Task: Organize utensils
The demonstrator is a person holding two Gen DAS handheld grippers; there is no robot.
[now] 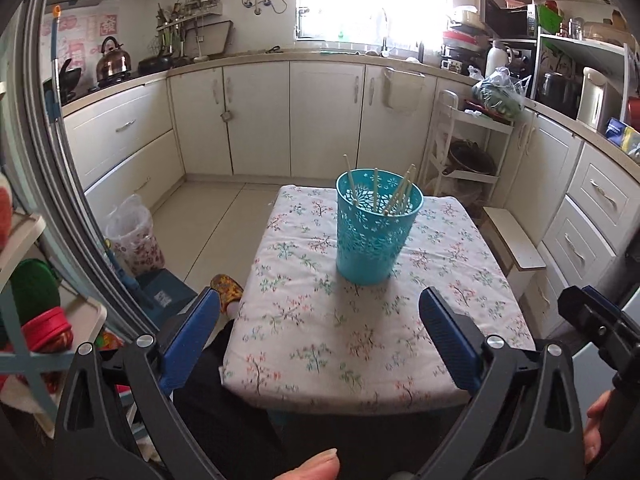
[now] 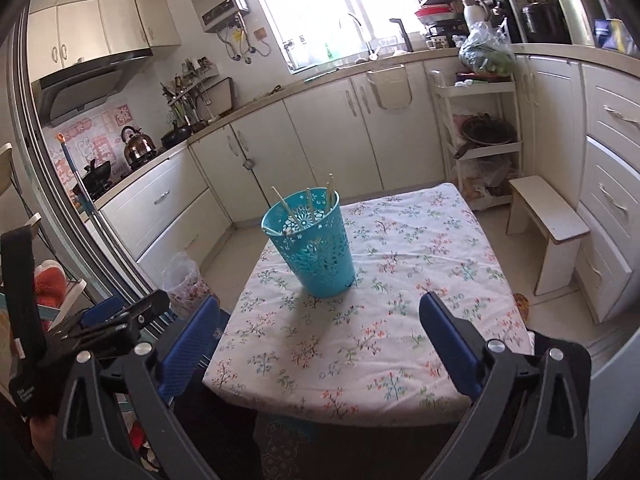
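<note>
Teal holder (image 1: 378, 227) upright near the middle of the floral-clothed table (image 1: 320, 344), several pale chopsticks (image 1: 396, 196) already standing inside. No loose utensils visible on the cloth. Left tool (image 1: 320, 320) and right tool (image 2: 320, 320) both spread wide, nothing between the blue pads. Organizing apparently done, or nearly so.

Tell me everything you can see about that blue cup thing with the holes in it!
The turquoise holder looks like plastic, a round cup narrowing toward its base, its wall cut through with flower-shaped holes. It stands upright on the floral tablecloth, about mid-table. Several pale chopsticks lean inside, their tips poking above the rim. Nothing else touches it.
</note>
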